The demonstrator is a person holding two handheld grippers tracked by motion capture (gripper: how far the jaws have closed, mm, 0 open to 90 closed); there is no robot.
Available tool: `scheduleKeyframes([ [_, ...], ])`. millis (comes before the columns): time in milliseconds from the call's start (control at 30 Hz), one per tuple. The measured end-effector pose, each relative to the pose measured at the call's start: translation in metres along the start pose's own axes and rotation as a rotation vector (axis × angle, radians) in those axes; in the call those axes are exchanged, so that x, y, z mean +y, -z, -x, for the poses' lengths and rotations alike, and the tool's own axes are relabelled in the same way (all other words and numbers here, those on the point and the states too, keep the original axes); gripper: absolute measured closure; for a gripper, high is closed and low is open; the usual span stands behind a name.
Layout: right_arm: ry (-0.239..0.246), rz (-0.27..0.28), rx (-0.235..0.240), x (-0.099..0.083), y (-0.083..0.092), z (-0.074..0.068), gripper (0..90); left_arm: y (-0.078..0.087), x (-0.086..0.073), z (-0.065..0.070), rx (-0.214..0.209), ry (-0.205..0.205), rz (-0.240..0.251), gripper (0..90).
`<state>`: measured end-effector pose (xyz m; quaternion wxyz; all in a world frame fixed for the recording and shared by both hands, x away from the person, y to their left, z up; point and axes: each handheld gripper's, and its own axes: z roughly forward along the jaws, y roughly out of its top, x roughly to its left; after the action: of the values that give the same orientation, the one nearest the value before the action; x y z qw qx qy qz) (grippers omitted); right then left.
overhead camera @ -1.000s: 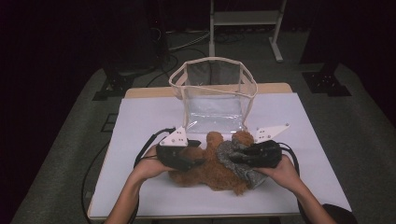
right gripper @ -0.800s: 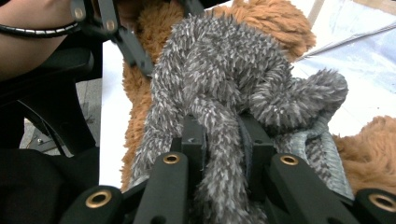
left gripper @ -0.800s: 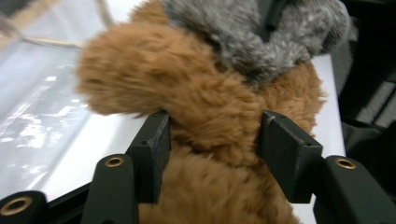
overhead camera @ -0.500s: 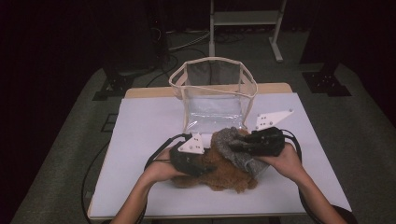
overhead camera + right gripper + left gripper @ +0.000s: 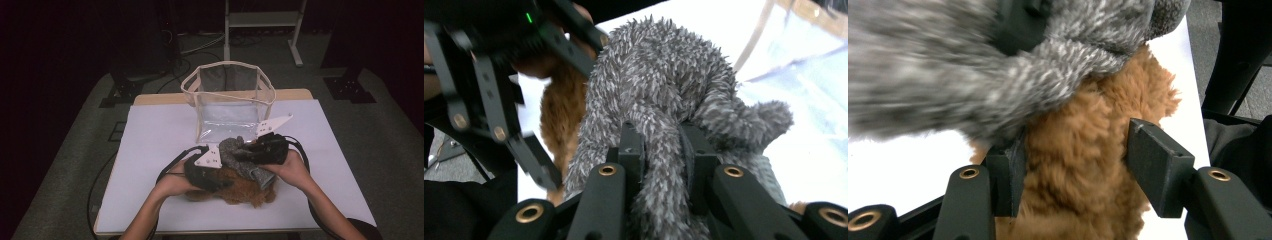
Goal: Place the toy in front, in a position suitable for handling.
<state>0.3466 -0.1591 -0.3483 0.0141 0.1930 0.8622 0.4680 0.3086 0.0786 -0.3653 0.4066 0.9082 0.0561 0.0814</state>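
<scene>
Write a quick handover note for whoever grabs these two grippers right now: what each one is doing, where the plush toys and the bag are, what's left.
Right gripper: shut on the grey plush toy, held above the brown one.
Left gripper: jaws either side of the brown plush toy, pads against its fur; firm grip unclear.
Clear bag: upright, open, behind both toys on the white table.
Done: grey toy picked up.
Left: probably put both toys in the bag; neither is inside yet.

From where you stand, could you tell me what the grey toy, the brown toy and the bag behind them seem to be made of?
Grey toy: plush, probably synthetic; spiky matted pile.
Brown toy: plush with curly, fleecy pile.
Bag: clear glossy plastic, likely vinyl, with cream fabric-like trim; the table shows through it.
</scene>
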Motion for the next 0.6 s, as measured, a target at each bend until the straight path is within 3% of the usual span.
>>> scheduleKeyframes([
  [67,-0.015,0.003,0.009,-0.007,-0.001,0.001,75.0,0.001,0.0,-0.001,0.002,-0.007,-0.017,40.4],
  [167,-0.012,0.009,-0.001,-0.011,0.002,0.003,75.1,0.011,-0.005,-0.005,0.043,-0.005,-0.028,35.5],
  [267,-0.015,0.015,0.0,-0.013,0.003,0.004,75.1,0.029,-0.016,-0.012,0.081,0.027,0.013,32.1],
  [400,-0.009,0.019,-0.003,-0.014,0.003,0.005,75.0,0.051,-0.034,-0.02,0.136,0.07,0.026,25.6],
  [500,-0.001,0.017,-0.007,-0.014,0.006,0.007,75.0,0.061,-0.055,-0.029,0.103,0.146,0.05,24.3],
  [600,0.003,0.018,-0.018,-0.015,0.009,0.007,75.0,0.058,-0.069,-0.032,0.027,0.173,0.051,30.0],
])
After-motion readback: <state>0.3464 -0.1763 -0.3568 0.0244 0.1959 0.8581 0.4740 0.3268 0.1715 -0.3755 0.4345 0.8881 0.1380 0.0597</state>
